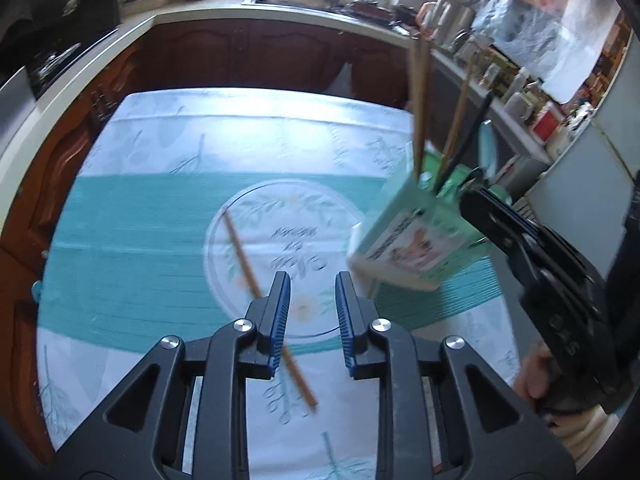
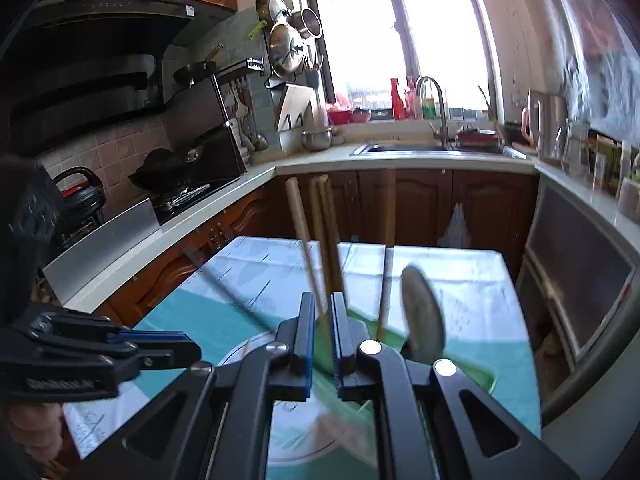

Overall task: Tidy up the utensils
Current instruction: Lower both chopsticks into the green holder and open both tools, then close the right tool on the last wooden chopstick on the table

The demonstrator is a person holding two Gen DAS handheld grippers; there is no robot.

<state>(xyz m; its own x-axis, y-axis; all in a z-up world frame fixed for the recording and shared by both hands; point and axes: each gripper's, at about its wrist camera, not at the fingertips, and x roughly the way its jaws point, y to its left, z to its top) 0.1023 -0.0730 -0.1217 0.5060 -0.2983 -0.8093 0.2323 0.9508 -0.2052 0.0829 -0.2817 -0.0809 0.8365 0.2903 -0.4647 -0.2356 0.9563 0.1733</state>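
Chopstick [image 1: 256, 280] lies loose on the desk [image 1: 152, 216], just left of the tilted utensil box [image 1: 412, 236], passing under the open, empty left claw [image 1: 312, 304]. Close squarely across its shaft. Right claw [image 2: 322, 336] grips the box's green rim; upright chopsticks [image 1: 420, 92] and a spoon [image 2: 424, 320] crowd the opening.

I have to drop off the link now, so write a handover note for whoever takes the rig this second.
Right gripper: shut on the rim of the green utensil box, holding it tilted off the tablecloth.
Left gripper: open, empty, above the loose chopstick.
In the box: several chopsticks, a spoon, a dark utensil.
Done: most utensils are in the box.
Left: pick up the loose chopstick lying diagonally on the tablecloth, drop it in, probably set the box down upright.
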